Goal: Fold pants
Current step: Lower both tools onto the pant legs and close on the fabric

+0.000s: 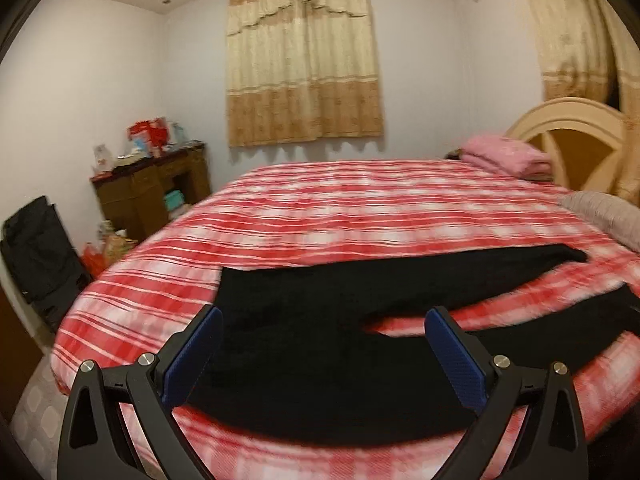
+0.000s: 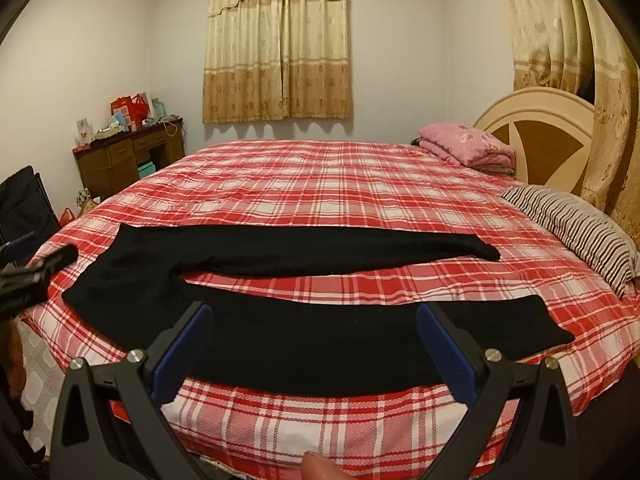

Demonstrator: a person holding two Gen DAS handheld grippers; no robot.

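We hold both tools, left tool point(image 1: 323, 316) and right tool point(image 2: 314, 312), spread wide above black pants point(image 2: 280, 300) (legs apart) on the plaid bed point(image 2: 320, 184).

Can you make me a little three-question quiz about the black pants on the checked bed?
1. True or false: the long black fabric pants lie spread flat on the red-and-white checked bed cover, legs apart.
2. Which is on the bed near the cream wooden headboard? A) a folded pink blanket B) a green ball C) a blue hat
3. Fill in: the left tool and the right tool are both ____, holding nothing.

Key: 1 true; 2 A; 3 open
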